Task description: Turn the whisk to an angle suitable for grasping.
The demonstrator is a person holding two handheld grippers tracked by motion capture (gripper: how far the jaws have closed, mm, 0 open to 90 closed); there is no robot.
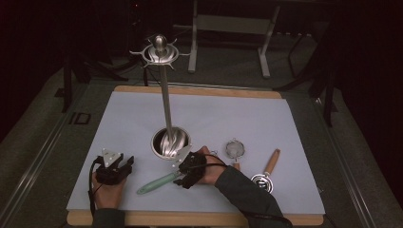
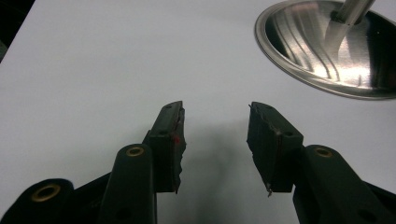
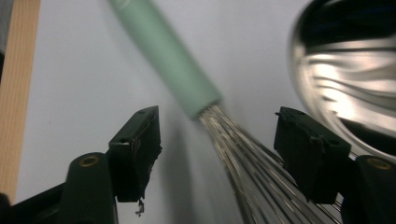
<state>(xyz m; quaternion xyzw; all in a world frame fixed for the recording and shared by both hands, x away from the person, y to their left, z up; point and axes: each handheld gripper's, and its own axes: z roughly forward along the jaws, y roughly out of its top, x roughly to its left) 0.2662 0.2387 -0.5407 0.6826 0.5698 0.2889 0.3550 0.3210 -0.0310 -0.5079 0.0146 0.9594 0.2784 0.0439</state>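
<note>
A whisk with a pale green handle (image 1: 157,183) (image 3: 166,53) lies on the white mat, its wires (image 3: 243,154) running between the jaws of my right gripper (image 1: 185,178) (image 3: 217,156). That gripper is open, its jaws on either side of the wires. A steel stand with a round dished base (image 1: 170,142) (image 2: 327,46) (image 3: 345,79) and a tall pole topped by a hook ring (image 1: 160,50) stands mid-table. My left gripper (image 1: 116,166) (image 2: 215,137) rests open over bare mat at the front left, left of the base.
A small mesh strainer (image 1: 234,149) and a wooden-handled tool (image 1: 268,168) lie on the mat to the right of my right hand. The wooden board's front edge (image 1: 190,219) runs under the mat. Metal frame legs (image 1: 228,33) stand behind the table.
</note>
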